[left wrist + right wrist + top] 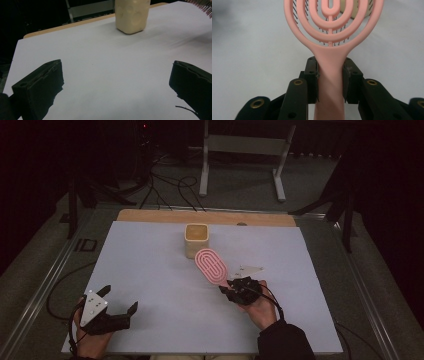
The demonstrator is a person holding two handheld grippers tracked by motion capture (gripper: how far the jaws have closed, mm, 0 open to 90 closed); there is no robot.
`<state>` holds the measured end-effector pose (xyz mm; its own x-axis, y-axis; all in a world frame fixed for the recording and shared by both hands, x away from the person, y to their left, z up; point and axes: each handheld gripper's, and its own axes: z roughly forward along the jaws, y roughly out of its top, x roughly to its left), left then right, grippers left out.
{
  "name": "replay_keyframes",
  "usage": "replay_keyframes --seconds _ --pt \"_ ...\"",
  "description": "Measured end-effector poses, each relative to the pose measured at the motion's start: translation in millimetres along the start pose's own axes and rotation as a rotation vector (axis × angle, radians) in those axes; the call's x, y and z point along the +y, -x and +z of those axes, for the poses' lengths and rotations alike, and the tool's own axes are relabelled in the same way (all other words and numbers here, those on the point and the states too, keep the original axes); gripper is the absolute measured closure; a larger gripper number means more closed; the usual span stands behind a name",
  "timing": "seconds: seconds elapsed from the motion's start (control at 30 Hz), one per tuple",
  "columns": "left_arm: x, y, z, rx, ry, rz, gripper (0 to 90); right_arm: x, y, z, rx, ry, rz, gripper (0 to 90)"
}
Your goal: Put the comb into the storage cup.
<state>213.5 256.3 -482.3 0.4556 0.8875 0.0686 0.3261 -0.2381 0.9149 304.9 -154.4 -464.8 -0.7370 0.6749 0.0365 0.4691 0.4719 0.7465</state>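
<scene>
Hairbrush [329,32], pink and made of nested oval loops, is the thing in hand: the right tool [330,75] pinches its handle between both jaws, just below where the handle widens into the head, and dark bristles show through the gaps on the far side. From the high view the brush [211,265] is carried above the worktop [150,270], its head angled toward the cream square cup [196,240] and ending just short of the cup's near right corner; the right hand [260,302] sits on the near side of the cup, well back from it.

The left tool [112,315] hangs near the worktop's near left corner, far from the cup, jaws spread wide with nothing between them. Its own view looks across bare white surface to the cup [132,15], with a sliver of brush bristles [205,6] to the cup's right.

My reading is that the step under way is carrying the brush to the cup, probably to stand it inside. The next move would call for lifting the head above the rim and tipping the brush more upright. I would watch the wide head against the narrow opening; a glancing touch could push the light cup away.
</scene>
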Motion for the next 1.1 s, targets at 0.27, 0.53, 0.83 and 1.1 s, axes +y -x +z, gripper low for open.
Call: replay_keyframes --seconds 0.27,0.53,0.83,1.1 --pt "3.7 4.5 1.0 0.028 -0.021 -0.012 0.1 1.6 -1.3 -3.7 -0.016 0.052 0.004 69.9" --pt "17.3 10.9 5.8 0.013 -0.023 -0.008 0.2 2.0 -2.1 -4.4 -0.023 0.076 0.010 69.9" --pt "32.9 11.4 14.3 -0.022 -0.008 -0.032 0.1 2.3 -2.3 -5.6 -0.032 0.105 0.023 69.9" --pt "51.2 17.4 25.0 -0.062 0.010 -0.022 0.2 3.4 -1.5 -8.9 -0.037 0.125 0.041 69.9"
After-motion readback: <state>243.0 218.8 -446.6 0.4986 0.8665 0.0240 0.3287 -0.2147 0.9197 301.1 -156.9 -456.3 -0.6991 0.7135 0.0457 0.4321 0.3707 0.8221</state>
